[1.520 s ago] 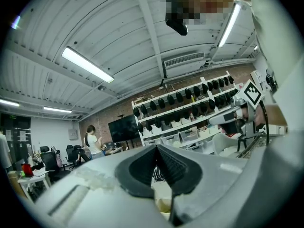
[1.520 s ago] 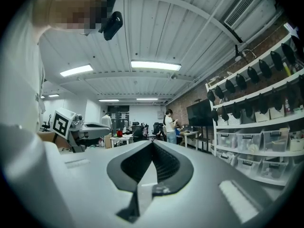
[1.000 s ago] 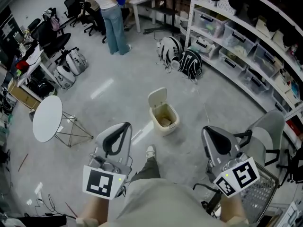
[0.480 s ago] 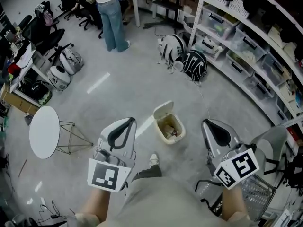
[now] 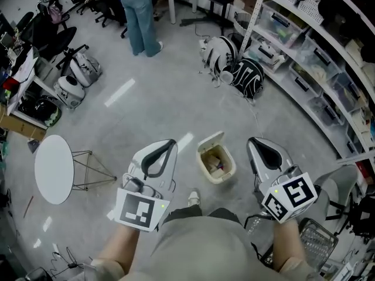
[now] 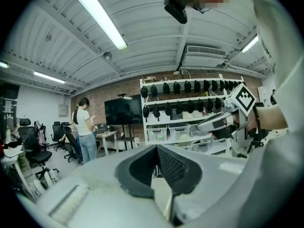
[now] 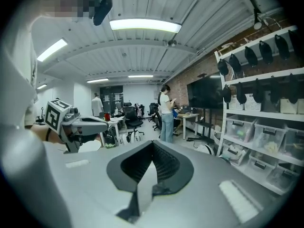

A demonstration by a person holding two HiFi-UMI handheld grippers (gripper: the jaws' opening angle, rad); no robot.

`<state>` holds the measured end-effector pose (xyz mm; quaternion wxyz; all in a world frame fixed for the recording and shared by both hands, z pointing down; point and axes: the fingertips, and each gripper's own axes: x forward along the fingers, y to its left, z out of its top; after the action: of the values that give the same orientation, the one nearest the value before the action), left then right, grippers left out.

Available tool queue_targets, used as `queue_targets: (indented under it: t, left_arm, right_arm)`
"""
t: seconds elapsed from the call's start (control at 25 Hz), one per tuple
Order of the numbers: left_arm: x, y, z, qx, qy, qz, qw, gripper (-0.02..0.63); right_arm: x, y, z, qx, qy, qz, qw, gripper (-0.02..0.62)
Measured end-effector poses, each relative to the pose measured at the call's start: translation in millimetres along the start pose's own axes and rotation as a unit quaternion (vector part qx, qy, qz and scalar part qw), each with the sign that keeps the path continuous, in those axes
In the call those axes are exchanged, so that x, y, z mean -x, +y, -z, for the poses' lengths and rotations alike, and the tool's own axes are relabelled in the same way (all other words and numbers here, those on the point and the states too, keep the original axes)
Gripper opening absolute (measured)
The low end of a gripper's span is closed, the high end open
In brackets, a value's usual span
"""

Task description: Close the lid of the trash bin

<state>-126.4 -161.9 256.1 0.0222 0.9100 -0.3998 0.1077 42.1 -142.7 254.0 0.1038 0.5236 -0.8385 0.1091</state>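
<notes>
A small cream trash bin [image 5: 226, 170] stands on the grey floor with scraps inside. Its lid [image 5: 210, 141] is tipped up and open at the far side. My left gripper [image 5: 169, 143] is held to the left of the bin, my right gripper [image 5: 256, 141] to its right, both above it and apart from it. Both are shut with nothing between the jaws. The left gripper view shows its shut tips [image 6: 156, 147] aimed level into the room, and the right gripper view [image 7: 153, 142] shows the same. The bin is hidden in both gripper views.
A round white side table [image 5: 54, 168] stands at the left. Backpacks [image 5: 234, 66] lie by the long shelving with plastic boxes [image 5: 319, 63] at the right. A person in jeans [image 5: 139, 22] stands at the back by desks and office chairs. A wire basket [image 5: 317, 234] is at the lower right.
I have stepped forward. The bin has come closer and now lies between the two grippers instead of ahead of them. Its lid stays open and both grippers stay shut.
</notes>
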Motion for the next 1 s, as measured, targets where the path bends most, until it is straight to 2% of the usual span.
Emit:
queue_targets:
  t: [0.24,0.4,0.52,0.6,0.76,1.0]
  left_arm:
    - [-19.2,28.6,22.1,0.019,0.021,-0.013,0.9995,0.003]
    - [-35.7,39.4,44.0,0.036,0.043,-0.017,0.9983,0.003]
    - [-50.9,48.5,58.4,0.060,0.042,-0.031,0.9968,0.003]
    - [-61.2,52.5,69.9,0.066,0.041,-0.037,0.9963,0.003]
    - [-88.2,58.1,100.7,0.038,0.057,-0.034,0.9971,0.003]
    - [-131.2,55.9,162.2,0.050,0.104,-0.031,0.9929,0.003]
  right_arm:
    - [-43.0,-9.7,12.9,-0.007,0.024,-0.007,1.000,0.003]
    - [-68.7,-20.1,33.8,-0.026,0.043,-0.019,0.999,0.003]
    - [-95.5,-35.3,53.5,-0.050,0.036,-0.030,0.998,0.003]
    - [-115.9,-47.9,75.7,-0.051,0.048,-0.029,0.997,0.003]
    - [-162.5,-73.0,131.5,-0.039,0.099,-0.030,0.994,0.003]
    - [-225.7,-104.7,229.9,-0.049,0.184,-0.031,0.981,0.003]
